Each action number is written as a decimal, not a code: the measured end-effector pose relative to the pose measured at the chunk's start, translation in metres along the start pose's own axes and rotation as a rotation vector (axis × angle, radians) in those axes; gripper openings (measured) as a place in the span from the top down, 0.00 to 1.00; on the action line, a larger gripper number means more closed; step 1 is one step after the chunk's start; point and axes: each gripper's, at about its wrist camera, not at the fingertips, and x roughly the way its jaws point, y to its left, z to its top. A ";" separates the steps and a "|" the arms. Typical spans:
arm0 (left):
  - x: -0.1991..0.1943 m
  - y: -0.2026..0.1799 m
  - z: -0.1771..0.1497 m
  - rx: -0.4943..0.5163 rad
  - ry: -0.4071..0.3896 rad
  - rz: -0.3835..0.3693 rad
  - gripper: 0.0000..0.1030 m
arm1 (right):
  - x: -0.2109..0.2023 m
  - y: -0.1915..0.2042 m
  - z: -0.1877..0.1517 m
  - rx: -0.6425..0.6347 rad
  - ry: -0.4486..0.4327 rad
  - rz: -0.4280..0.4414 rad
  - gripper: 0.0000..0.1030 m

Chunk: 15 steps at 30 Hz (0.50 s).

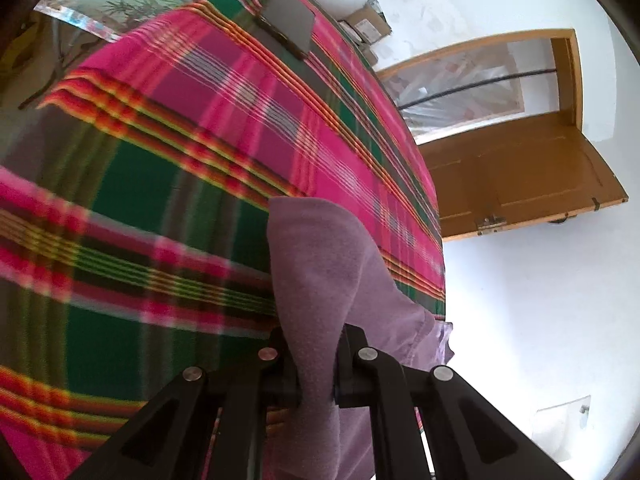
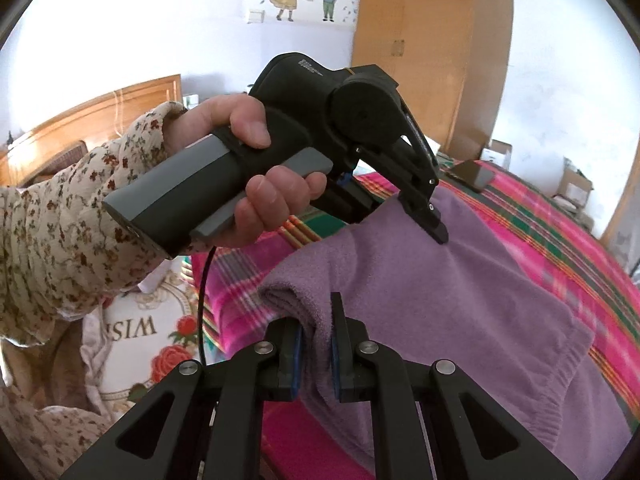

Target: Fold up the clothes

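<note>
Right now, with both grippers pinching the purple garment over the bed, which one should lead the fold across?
Probably left. The left gripper holds the far edge of the purple garment, lifted above the plaid blanket; the right gripper pins the near rolled edge.

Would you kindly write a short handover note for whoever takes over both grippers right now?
Left gripper: jaws shut on the purple garment, at its far edge.
Right gripper: jaws shut on the same garment, at its near rolled edge.
The garment hangs lifted between the two, above the plaid bedspread; a phone lies further along the bed.
Done: both edges gripped and raised.
Left: lay the garment down folded, then release; no finished fold shows yet.
</note>
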 end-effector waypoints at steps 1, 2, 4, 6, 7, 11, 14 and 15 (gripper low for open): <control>0.004 0.000 0.002 -0.004 -0.005 0.002 0.91 | 0.001 0.001 0.001 0.000 -0.003 0.008 0.89; 0.006 -0.001 0.003 -0.007 -0.011 0.009 0.91 | 0.003 0.002 0.003 -0.001 -0.005 0.016 0.89; 0.005 0.002 0.004 -0.013 -0.022 0.018 0.91 | 0.005 0.004 0.005 -0.001 -0.010 0.033 0.89; 0.003 0.007 0.004 -0.019 -0.024 0.025 0.91 | 0.007 0.004 0.007 0.013 -0.015 0.052 0.89; 0.004 0.008 0.004 -0.022 -0.022 0.029 0.90 | 0.008 0.004 0.007 0.018 -0.014 0.056 0.89; 0.000 0.013 0.001 -0.037 -0.026 0.052 0.88 | 0.012 0.004 0.010 0.034 0.002 0.070 0.89; -0.002 0.013 0.000 -0.042 -0.025 0.076 0.83 | 0.019 0.003 0.009 0.057 0.034 0.090 0.86; -0.004 0.014 0.000 -0.048 -0.027 0.079 0.82 | 0.022 0.002 0.009 0.073 0.047 0.102 0.85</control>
